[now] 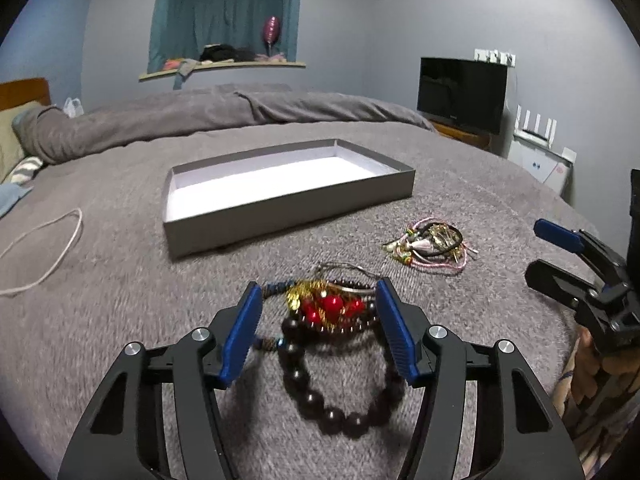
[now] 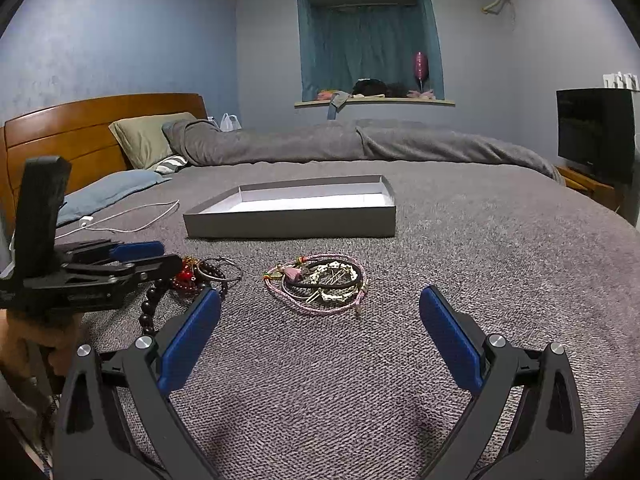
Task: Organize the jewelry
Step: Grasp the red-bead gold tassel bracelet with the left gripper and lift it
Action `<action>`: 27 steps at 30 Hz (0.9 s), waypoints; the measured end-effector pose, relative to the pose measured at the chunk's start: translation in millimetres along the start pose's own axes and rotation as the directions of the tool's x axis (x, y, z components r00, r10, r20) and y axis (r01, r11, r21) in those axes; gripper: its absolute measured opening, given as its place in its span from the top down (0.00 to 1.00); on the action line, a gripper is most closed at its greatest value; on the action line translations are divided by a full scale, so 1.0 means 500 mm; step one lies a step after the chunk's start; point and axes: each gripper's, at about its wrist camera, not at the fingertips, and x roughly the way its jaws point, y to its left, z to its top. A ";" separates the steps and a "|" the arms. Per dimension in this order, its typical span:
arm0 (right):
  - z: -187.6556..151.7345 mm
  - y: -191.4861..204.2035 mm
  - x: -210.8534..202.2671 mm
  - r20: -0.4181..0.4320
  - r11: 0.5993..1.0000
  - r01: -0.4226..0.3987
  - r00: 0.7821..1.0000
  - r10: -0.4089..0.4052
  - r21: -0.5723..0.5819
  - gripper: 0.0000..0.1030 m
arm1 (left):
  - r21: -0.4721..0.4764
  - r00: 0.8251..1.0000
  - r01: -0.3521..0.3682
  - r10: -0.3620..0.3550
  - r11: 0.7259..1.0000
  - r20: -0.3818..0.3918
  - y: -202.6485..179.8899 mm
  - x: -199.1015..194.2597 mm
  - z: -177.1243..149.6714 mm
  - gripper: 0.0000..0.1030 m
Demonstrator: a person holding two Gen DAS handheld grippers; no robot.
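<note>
Our left gripper (image 1: 318, 334) brackets a bundle of bracelets (image 1: 336, 320): red beads, gold charms, dark wooden beads. Its blue pads flank the clump; we cannot tell if they press it. Our right gripper (image 2: 320, 344) stands wide open over bare grey blanket (image 2: 480, 248). A second tangle of cords (image 2: 320, 284) lies just ahead of those jaws; the grey box (image 2: 292, 224) sits beyond.

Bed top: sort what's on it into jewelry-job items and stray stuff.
Job items:
- grey box, open, nothing visible inside
- dark bead bracelet cluster with red beads, between the left claw's pads
- pink cord and bangle pile, lying loose
- right claw, open over bare blanket

Lying about:
- white cable
- pillows
- folded grey duvet
</note>
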 end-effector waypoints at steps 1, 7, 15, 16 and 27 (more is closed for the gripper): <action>0.000 -0.001 0.001 -0.001 1.000 0.000 1.000 0.000 0.001 0.05 | 0.011 1.000 0.000 0.000 1.000 -0.007 -0.005 0.006 0.002 0.47; 0.003 -0.008 0.010 -0.014 1.000 -0.003 1.000 0.003 0.010 0.05 | 0.061 0.999 -0.020 0.022 0.998 -0.037 -0.018 0.024 -0.005 0.68; 0.019 -0.022 0.031 -0.037 1.000 -0.008 0.999 0.008 0.020 0.05 | 0.032 1.000 -0.013 0.013 0.999 -0.002 0.011 -0.005 -0.002 0.99; 0.022 -0.026 0.035 -0.040 1.000 -0.010 0.999 0.011 0.029 0.05 | 0.029 1.000 -0.010 0.010 1.000 0.002 0.014 -0.009 -0.002 0.99; 0.029 -0.027 0.047 -0.065 0.998 -0.035 0.997 0.038 0.043 0.05 | -0.010 0.999 0.051 -0.051 0.999 0.013 0.027 -0.023 -0.005 0.68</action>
